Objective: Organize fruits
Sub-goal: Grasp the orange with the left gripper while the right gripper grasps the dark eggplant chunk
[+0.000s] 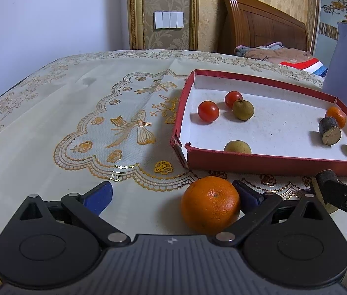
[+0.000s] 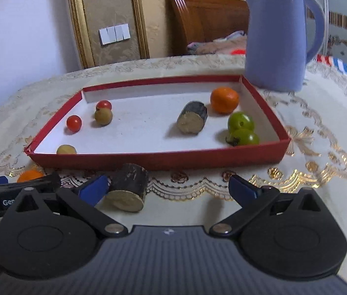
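Observation:
An orange (image 1: 210, 204) lies on the tablecloth between the fingers of my open left gripper (image 1: 173, 195), resting against the right finger (image 1: 247, 194). My right gripper (image 2: 169, 188) is open too; a dark cut sugarcane piece (image 2: 129, 189) lies on the cloth against its left finger (image 2: 94, 189). Just beyond both stands a red box (image 2: 158, 159) with a white floor. It holds two cherry tomatoes (image 1: 208, 111), brownish longans (image 1: 243, 109), another sugarcane piece (image 2: 192, 120), a small orange (image 2: 224, 99) and two green fruits (image 2: 241, 121).
A blue kettle (image 2: 276, 39) stands behind the box's far right corner. The cream and gold tablecloth (image 1: 87, 113) spreads to the left of the box. The right gripper's arm (image 1: 345, 196) sits close to the right of my left gripper. A bed headboard (image 1: 259, 24) is behind the table.

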Demonstrator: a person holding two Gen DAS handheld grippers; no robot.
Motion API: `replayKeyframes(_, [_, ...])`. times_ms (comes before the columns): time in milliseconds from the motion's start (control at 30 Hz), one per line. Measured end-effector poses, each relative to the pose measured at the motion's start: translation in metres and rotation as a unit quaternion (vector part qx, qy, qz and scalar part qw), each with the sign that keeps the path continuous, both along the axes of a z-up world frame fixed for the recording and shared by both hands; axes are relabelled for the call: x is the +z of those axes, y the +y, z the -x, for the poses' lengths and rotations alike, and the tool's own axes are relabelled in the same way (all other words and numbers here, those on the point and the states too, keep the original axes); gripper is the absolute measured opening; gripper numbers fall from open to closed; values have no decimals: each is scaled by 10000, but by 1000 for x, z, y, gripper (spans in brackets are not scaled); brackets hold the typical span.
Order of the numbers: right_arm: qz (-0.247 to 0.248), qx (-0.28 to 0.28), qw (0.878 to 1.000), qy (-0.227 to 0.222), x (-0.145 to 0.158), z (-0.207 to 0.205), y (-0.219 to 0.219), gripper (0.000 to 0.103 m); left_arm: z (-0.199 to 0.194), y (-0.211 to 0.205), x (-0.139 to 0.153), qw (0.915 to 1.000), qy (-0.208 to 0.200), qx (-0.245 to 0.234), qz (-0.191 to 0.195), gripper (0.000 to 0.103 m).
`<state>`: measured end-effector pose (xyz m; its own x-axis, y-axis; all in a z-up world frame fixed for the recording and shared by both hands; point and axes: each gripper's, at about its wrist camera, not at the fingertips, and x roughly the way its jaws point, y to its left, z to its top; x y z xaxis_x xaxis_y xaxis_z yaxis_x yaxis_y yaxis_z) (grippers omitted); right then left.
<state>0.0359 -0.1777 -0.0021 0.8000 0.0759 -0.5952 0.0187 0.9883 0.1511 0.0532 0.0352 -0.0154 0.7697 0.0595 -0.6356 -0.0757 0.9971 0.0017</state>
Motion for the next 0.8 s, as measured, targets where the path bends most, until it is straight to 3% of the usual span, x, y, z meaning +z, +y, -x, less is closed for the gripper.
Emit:
replayKeyframes(67, [256, -50, 9996, -79, 3, 4, 1, 103, 0, 0, 0, 10000, -1, 0, 2, 103])
replayKeyframes(200, [1463, -486, 9865, -555, 8, 24, 4, 103, 0, 0, 0, 10000, 1, 0, -4, 103])
replayKeyframes(267, [1156, -275, 9911, -608, 8, 29, -6, 103, 0, -1, 0, 10000, 5, -3, -23, 103])
replayKeyframes(333, [753, -101, 9967, -288, 4, 20, -11, 103, 0, 0, 0, 10000, 6, -3, -27, 103])
replayKeyframes(433, [524, -136, 9985, -44, -5, 8, -15, 102, 0, -1, 0, 10000, 6, -3, -32, 103])
replayKeyframes(500, [307, -52, 9995, 31, -6, 5, -19, 94, 0, 0, 0, 10000, 6, -4, -35, 103])
replayKeyframes(533, [287, -35, 9995, 85, -8, 4, -20, 90, 0, -1, 0, 10000, 5, -5, -34, 103])
replayKeyframes(800, [550, 133, 9983, 115, -12, 6, -13, 84, 3, -8, 0, 9994, -20, -305, -134, 103])
